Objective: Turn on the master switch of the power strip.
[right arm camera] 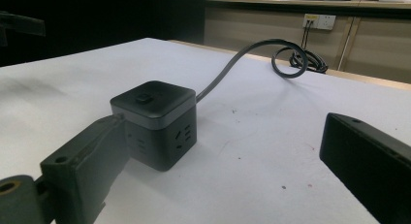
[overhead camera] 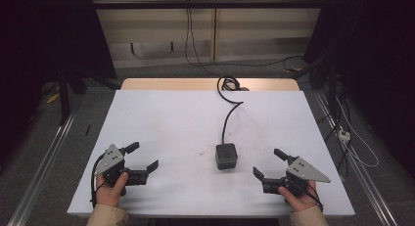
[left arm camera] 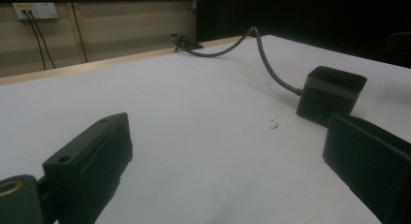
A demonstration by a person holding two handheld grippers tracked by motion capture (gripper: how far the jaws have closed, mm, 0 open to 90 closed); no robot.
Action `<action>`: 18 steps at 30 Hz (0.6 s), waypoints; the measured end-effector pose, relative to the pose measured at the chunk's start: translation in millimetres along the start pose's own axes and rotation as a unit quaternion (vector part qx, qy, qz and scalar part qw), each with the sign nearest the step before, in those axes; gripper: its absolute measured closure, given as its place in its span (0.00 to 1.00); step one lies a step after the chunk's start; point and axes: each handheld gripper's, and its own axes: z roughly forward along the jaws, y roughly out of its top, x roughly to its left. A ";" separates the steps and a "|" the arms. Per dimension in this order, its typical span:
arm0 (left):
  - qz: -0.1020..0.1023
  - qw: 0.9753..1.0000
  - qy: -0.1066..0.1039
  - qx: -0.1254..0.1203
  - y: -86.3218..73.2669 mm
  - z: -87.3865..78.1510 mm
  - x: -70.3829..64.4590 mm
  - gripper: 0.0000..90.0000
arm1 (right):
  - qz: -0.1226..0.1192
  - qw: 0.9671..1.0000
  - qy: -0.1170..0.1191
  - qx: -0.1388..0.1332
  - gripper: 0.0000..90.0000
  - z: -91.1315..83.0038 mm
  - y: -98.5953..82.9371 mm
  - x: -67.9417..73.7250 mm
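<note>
Socket cube [overhead camera: 226,156] sits on the counter [overhead camera: 161,118] between both claws, cord [overhead camera: 229,113] trailing to the far edge. Left claw [overhead camera: 144,160] and right claw [overhead camera: 268,163] rest wide, empty, angled inward, likely staged to approach the cube.

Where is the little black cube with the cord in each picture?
High view: the black cube sits on the white table, right of middle, between the two grippers.
Left gripper view: the cube is at the right, just past the right-hand jaw.
Right gripper view: the cube is left of centre, close behind the left-hand jaw.
Shared landmark: its black cord curling to the table's far edge.
</note>
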 end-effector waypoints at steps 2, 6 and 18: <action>0.001 1.000 0.000 0.001 -0.3 0.2 -0.4 0.04 | 0.002 1.000 -0.001 -0.001 0.03 0.3 0.2 0.3; -0.001 1.000 -0.001 0.000 -0.6 -0.7 -1.0 0.04 | 0.001 1.000 -0.002 -0.001 0.04 1.7 1.3 1.2; -0.002 1.000 -0.007 -0.004 -1.0 -2.1 -1.4 0.04 | 0.001 1.000 0.000 -0.001 0.05 7.0 2.9 3.0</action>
